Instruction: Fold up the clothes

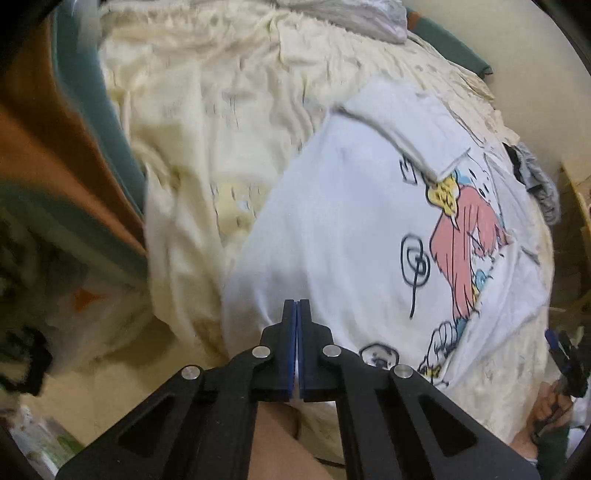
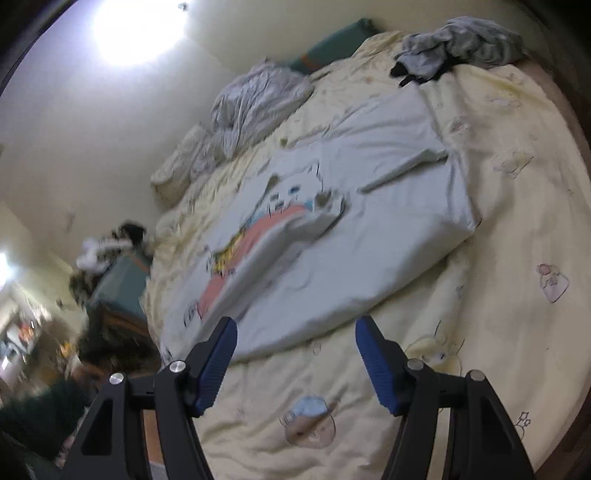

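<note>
I have the left gripper (image 1: pixel 297 308) pinching the white T-shirt (image 1: pixel 332 221) hem, right gripper (image 2: pixel 295 334) spread and empty, so next I judge I must lift the hem toward the collar.

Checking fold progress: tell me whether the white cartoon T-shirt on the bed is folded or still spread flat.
Partly folded: the T-shirt lies on the bedsheet with a sleeve turned in over its print.

Both views are fisheye, bowed and ringed by dark corners. In the right wrist view a ceiling lamp (image 2: pixel 138 31) blows out to white glare on the wall, and a second bright patch sits at the left edge. The white t-shirt (image 2: pixel 332 229) is smeared by motion blur; the left view's left side is streaked too
</note>
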Demonstrator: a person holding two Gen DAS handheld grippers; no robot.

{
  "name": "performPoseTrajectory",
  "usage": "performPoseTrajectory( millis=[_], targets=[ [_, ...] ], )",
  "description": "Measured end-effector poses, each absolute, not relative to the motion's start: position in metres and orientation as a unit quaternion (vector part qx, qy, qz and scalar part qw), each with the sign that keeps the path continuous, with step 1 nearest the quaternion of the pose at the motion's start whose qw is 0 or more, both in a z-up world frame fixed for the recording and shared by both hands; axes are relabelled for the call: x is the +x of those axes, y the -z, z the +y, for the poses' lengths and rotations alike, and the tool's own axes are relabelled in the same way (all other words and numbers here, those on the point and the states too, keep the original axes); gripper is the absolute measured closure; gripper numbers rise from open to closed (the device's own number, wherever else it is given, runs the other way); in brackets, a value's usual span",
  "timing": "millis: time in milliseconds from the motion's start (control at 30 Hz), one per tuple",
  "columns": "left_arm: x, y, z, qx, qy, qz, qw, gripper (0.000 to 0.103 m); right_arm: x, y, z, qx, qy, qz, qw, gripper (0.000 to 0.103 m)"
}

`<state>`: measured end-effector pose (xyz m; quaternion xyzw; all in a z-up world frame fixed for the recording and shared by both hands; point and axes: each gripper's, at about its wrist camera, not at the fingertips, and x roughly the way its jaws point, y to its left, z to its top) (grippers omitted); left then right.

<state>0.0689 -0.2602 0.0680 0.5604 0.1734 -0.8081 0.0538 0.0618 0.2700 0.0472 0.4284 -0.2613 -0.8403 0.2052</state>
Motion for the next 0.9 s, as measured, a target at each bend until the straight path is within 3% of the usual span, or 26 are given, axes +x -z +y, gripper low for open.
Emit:
performPoseTrajectory(
  millis=[100,133,167,200,467,533,567,600,667,833,867,900],
  targets=[
    [0.059,-0.051,-0.267,0.601,0.779,0.164,0.073,0.100,0.062,-0.049,0.264,0.427,0.844,-0.240,0.218,0.035],
    [0.056,-0.044,-0.269,0.611,0.772,0.158,0.073,0.095,0.063,-0.049,0.264,0.427,0.844,-0.239,0.220,0.035],
    [0.054,-0.037,-0.271,0.619,0.767,0.155,0.075,0.080,0.062,-0.048,0.265,0.428,0.843,-0.240,0.220,0.035],
    [0.052,-0.031,-0.272,0.623,0.763,0.155,0.079,0.077,0.062,-0.046,0.265,0.430,0.842,-0.241,0.220,0.035],
    [0.051,-0.004,-0.273,0.644,0.739,0.172,0.094,0.075,0.056,-0.041,0.269,0.435,0.841,-0.249,0.205,0.035],
    [0.055,-0.003,-0.276,0.649,0.732,0.182,0.104,0.069,0.054,-0.039,0.269,0.437,0.841,-0.247,0.203,0.035],
    [0.057,-0.004,-0.279,0.649,0.731,0.183,0.108,0.058,0.054,-0.039,0.269,0.438,0.840,-0.248,0.203,0.035],
    [0.060,-0.005,-0.281,0.649,0.729,0.185,0.112,0.039,0.054,-0.039,0.269,0.438,0.840,-0.249,0.203,0.035],
    [0.066,-0.006,-0.286,0.645,0.728,0.205,0.112,0.025,0.053,-0.037,0.270,0.442,0.838,-0.249,0.201,0.035],
    [0.075,0.000,-0.286,0.636,0.725,0.250,0.084,0.028,0.049,-0.033,0.269,0.448,0.834,-0.253,0.200,0.035],
    [0.075,0.001,-0.284,0.635,0.726,0.252,0.080,0.045,0.048,-0.033,0.269,0.448,0.833,-0.255,0.201,0.035],
    [0.076,0.003,-0.281,0.634,0.727,0.252,0.075,0.075,0.047,-0.032,0.268,0.448,0.833,-0.255,0.201,0.035]
  ],
)
